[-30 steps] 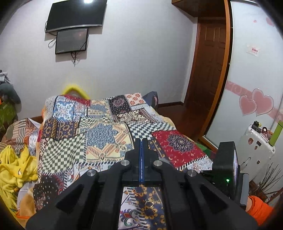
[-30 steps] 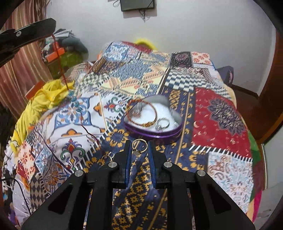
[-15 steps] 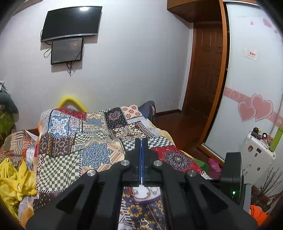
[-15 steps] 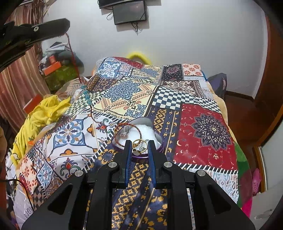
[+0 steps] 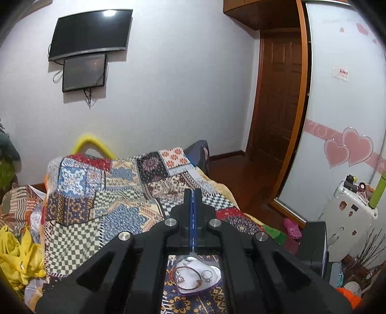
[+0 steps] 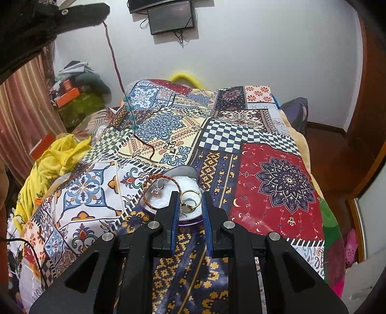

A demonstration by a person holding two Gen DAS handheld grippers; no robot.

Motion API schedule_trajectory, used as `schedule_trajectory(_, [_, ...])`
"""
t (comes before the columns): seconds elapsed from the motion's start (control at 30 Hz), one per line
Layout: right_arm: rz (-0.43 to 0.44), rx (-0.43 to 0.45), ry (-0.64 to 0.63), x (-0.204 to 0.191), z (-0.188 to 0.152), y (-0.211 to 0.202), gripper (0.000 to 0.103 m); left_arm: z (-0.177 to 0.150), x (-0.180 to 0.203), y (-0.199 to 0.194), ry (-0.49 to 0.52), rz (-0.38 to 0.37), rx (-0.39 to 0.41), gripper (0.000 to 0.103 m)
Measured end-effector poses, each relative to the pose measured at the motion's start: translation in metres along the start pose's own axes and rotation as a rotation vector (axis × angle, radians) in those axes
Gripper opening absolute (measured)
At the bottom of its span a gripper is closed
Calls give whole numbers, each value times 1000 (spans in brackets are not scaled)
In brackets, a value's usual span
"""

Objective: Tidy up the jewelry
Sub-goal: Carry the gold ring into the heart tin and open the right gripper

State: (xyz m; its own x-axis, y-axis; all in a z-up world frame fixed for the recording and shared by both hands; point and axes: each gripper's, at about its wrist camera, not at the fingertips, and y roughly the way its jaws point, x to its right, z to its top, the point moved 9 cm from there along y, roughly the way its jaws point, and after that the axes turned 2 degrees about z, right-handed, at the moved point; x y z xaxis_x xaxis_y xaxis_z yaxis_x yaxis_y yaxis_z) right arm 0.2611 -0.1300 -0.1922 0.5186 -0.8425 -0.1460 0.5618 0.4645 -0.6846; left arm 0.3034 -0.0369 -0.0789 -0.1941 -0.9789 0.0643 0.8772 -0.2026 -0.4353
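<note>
The right gripper (image 6: 190, 200) hovers low over the near edge of a heart-shaped purple jewelry dish (image 6: 190, 221), its blue-padded fingers (image 6: 175, 212) spread apart with nothing pinched between them. Seen in the gap between them, a gold ring (image 6: 190, 199) lies in the dish's white lining, with a smaller silver ring (image 6: 189, 201) inside its loop. Just left of these, in the same dish, a red-and-gold braided bracelet (image 6: 160, 190) circles a silver ring with a stone (image 6: 158, 189). The dish sits on a patchwork bedspread (image 6: 277, 183) of checkered, floral and medallion panels. Up to the left, the left gripper (image 6: 96, 14) is held high with its fingers pressed together on the top end of a red beaded necklace (image 6: 118, 72), which hangs down past a few turquoise beads to trail on the bedspread beyond the dish. A yellow garment (image 6: 55, 159) is bunched at the bed's left edge. On the far wall hang a television (image 5: 89, 33) and a smaller screen (image 5: 84, 72) below it.
</note>
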Motion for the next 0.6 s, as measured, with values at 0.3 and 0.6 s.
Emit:
schedule_trajectory(0.3, [9,-30,5,6,-1,17,16,-54,0,38,14,-11,-145,0])
schedule_trajectory(0.6, [12,-54,-18,5,4,35,16,-103,-17,62,-20,-13,-278,0])
